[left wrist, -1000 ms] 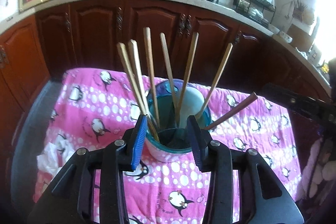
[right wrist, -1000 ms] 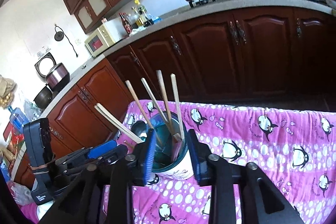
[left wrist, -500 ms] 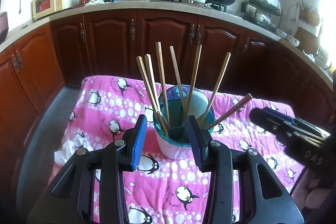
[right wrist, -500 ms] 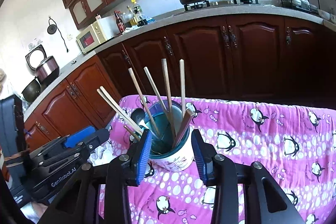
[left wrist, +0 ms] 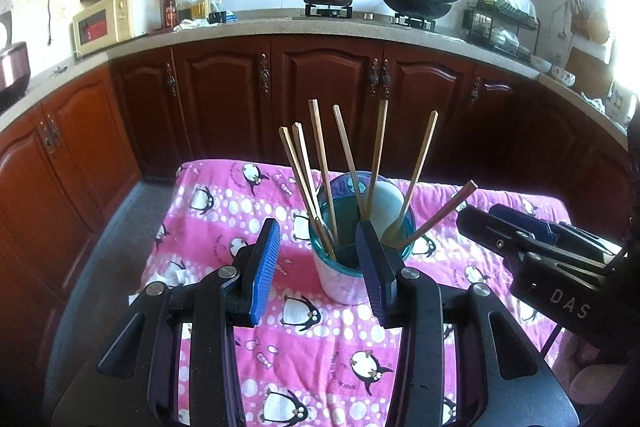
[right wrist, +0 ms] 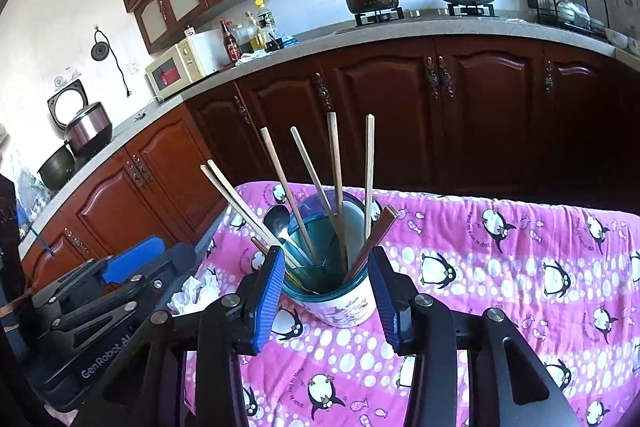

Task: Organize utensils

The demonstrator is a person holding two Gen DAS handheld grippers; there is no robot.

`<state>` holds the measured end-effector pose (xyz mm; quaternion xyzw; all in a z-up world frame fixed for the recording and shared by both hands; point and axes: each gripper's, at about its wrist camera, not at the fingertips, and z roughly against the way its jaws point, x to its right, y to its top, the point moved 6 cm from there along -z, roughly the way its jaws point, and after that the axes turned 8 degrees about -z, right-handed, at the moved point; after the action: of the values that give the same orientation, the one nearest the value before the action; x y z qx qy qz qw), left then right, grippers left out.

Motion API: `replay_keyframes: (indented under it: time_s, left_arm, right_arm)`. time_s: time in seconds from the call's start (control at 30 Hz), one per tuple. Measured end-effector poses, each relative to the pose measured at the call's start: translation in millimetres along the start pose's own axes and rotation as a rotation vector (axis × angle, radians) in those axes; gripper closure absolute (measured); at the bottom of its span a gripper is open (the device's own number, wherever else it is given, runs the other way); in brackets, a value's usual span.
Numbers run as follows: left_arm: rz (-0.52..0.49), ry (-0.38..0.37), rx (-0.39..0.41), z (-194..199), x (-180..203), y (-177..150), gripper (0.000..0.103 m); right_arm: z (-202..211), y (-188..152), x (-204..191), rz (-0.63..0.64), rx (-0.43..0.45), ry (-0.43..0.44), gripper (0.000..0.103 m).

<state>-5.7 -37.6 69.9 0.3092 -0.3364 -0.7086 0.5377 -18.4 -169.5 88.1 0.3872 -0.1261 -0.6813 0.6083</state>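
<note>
Utensil cup (left wrist: 352, 259): white with teal rim, upright on penguin-print pink cloth (left wrist: 224, 211), toward the cloth's far edge, about mid-width.

Contents of cup: pale wooden chopsticks (left wrist: 320, 163), fanned upward and outward; one dark reddish chopstick (left wrist: 440, 215) leaning over the cup's right rim in the left wrist view; spoon (right wrist: 278, 221) with its bowl up at the cup's left rim in the right wrist view.

Left gripper (left wrist: 320, 267): just short of the cup on its near side, pointed down toward it; jaws parted roughly cup-wide, holding nothing, pads not pressing the cup wall.

Right gripper (right wrist: 326, 301): near side of the cup, cup seen between the blue pads; jaws opening, nothing gripped, a slim gap visible on each side of the cup.

Clearances around cup: bare cloth to its right and on its near side; crumpled white tissue (right wrist: 192, 293) near the cloth's left edge, apart from the cup; dark wooden cabinets (left wrist: 320, 95) beyond the cloth's far edge, well behind the cup.

Change against earlier frames: both grippers drawn back from the cup, more cloth visible ahead of it; right jaws wider; left jaws at the same spread; cup and chopsticks where they were.
</note>
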Motion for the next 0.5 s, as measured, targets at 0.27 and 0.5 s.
replay_keyframes:
  time_s: [0.27, 0.5]
  left_arm:
    - [-0.007, 0.036, 0.001, 2.6, -0.2, -4.1, 0.064]
    - [-0.005, 0.057, -0.002, 1.7, -2.3, -6.8, 0.064]
  right_arm:
    - [1.5, 0.2, 1.7, -0.01, 0.0, 0.0, 0.061]
    - [0.1, -1.4, 2.7, -0.015, -0.008, 0.0, 0.061]
